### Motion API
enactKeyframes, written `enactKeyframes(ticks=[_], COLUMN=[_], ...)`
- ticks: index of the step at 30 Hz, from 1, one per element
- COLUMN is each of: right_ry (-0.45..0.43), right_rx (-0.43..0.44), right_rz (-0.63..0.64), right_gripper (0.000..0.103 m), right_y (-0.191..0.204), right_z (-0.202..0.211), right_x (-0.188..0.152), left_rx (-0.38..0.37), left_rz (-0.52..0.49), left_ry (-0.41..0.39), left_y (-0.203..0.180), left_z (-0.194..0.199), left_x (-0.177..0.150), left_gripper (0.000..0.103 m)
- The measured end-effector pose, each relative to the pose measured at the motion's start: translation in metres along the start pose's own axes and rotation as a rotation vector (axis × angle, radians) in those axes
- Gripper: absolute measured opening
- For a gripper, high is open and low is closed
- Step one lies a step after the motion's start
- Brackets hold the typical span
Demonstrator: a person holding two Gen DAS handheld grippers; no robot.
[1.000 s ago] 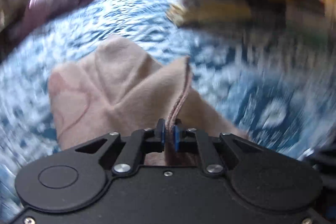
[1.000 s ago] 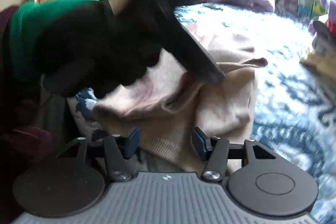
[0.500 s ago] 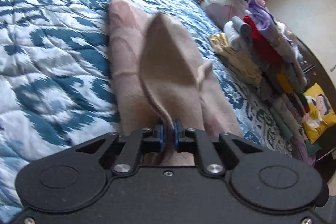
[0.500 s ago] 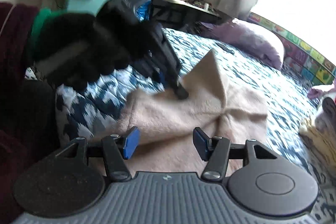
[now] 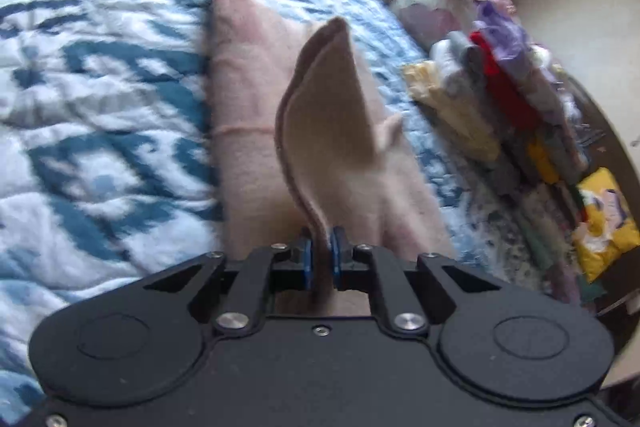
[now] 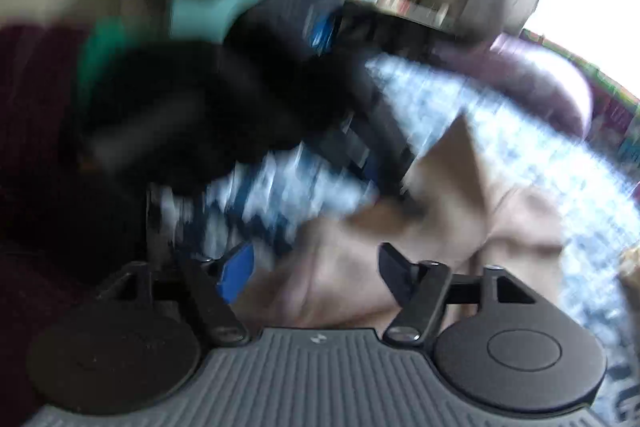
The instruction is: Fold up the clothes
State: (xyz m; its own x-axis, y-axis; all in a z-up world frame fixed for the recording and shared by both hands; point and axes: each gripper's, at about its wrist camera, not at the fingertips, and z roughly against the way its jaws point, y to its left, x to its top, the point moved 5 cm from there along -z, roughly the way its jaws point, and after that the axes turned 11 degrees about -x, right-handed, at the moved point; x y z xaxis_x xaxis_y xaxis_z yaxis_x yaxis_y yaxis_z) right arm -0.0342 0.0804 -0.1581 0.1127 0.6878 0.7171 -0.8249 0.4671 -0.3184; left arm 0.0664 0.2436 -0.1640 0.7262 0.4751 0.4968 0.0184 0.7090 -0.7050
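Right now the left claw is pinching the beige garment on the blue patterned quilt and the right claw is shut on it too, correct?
Not quite. The right claw is open, holding nothing, as the right wrist view shows. The left claw does pinch the beige garment on the blue patterned quilt.

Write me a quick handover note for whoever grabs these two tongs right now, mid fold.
Left tongs: shut on a raised edge of the beige garment.
Right tongs: open, empty, hovering over the garment's near part; that view is blurred.
The garment lies partly folded on the blue patterned quilt; folded clothes are stacked beside it.
Left to do: lay the lifted edge over, flatten, add to the stack.
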Motion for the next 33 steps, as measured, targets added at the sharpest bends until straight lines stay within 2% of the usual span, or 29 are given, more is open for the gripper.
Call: enactKeyframes(ticks=[2, 4, 6, 10, 11, 12, 15, 18, 20, 21, 24, 26, 28, 31, 33], right_ry=[0.029, 0.044, 0.041, 0.030, 0.013, -0.007, -0.063, -0.063, 0.001, 0.033, 0.022, 0.029, 0.029, 0.032, 0.038], right_rx=[-0.020, -0.011, -0.019, 0.002, 0.001, -0.009, -0.026, -0.025, 0.016, 0.037, 0.020, 0.024, 0.020, 0.012, 0.011], right_rz=[0.067, 0.038, 0.058, 0.049, 0.042, 0.043, 0.040, 0.017, 0.015, 0.020, 0.038, 0.008, 0.004, 0.009, 0.012], right_gripper=[0.045, 0.044, 0.045, 0.046, 0.048, 0.051, 0.053, 0.053, 0.053, 0.052, 0.052, 0.052, 0.052, 0.052, 0.052], right_y=[0.006, 0.000, -0.001, -0.008, -0.010, -0.010, -0.012, -0.010, -0.004, 0.001, 0.010, 0.009, 0.010, 0.011, 0.011], right_z=[-0.002, 0.007, 0.016, 0.038, 0.044, 0.049, 0.046, 0.028, 0.013, 0.007, 0.011, 0.012, 0.011, 0.013, 0.015], right_x=[-0.013, -0.015, -0.018, -0.012, -0.008, -0.004, 0.012, 0.016, 0.005, -0.002, -0.014, -0.016, -0.017, -0.017, -0.017], left_rx=[-0.003, -0.025, -0.039, -0.042, -0.044, -0.038, -0.032, -0.052, -0.038, -0.024, -0.026, -0.010, 0.113, 0.092, 0.091], left_rz=[0.025, 0.020, -0.002, -0.013, -0.011, -0.009, -0.004, -0.027, -0.076, -0.099, -0.180, -0.177, -0.213, -0.163, -0.182], left_ry=[0.005, 0.002, -0.011, -0.074, -0.088, -0.101, -0.144, -0.174, -0.150, -0.128, -0.103, -0.098, -0.024, -0.058, -0.060], left_y=[0.011, 0.013, 0.011, 0.013, 0.014, 0.016, 0.022, 0.023, 0.021, 0.020, 0.012, 0.017, 0.029, 0.037, 0.036], left_z=[-0.001, -0.001, 0.000, 0.011, 0.013, 0.012, 0.010, 0.002, -0.010, -0.018, -0.031, -0.040, -0.056, -0.049, -0.050], left_x=[-0.002, -0.001, 0.003, 0.018, 0.022, 0.029, 0.050, 0.071, 0.081, 0.084, 0.090, 0.091, 0.083, 0.084, 0.087], left_gripper=[0.007, 0.008, 0.012, 0.042, 0.044, 0.044, 0.044, 0.041, 0.014, 0.009, 0.007, 0.007, 0.009, 0.015, 0.017])
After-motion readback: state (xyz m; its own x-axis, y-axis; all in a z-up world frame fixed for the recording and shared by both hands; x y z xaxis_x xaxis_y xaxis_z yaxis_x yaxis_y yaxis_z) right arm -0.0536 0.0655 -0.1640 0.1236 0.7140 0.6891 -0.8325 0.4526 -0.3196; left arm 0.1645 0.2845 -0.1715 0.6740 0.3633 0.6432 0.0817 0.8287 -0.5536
